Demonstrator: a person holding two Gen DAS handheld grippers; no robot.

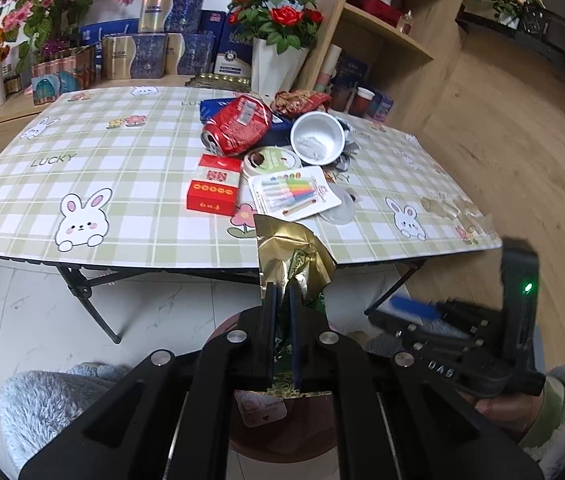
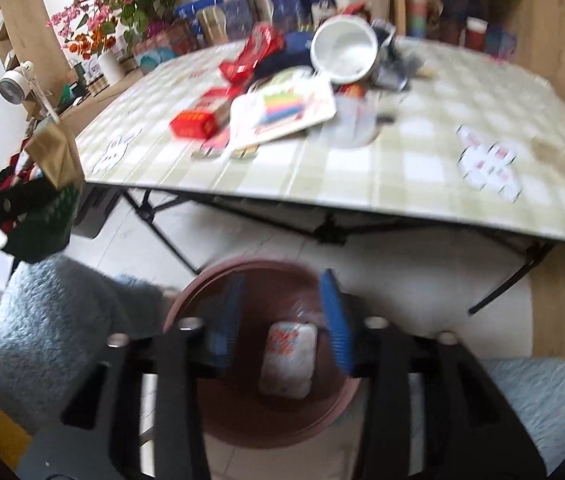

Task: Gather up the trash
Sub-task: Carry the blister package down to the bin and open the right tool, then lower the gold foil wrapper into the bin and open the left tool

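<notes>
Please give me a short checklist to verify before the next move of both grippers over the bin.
1. Left gripper grips gold wrapper: ok.
2. Wrapper above the bin: ok, bin shows under it.
3. Right gripper open: ok, jaws apart.
4. White packet free of the right gripper: cannot tell, picture blurred; it appears inside the bin.
5. Trash left on table: not ok, red can and red box remain.

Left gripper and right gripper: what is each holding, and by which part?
The left gripper is shut on the lower edge of a gold foil wrapper. The right gripper is open, holding nothing; a white packet lies in the bin below.
</notes>
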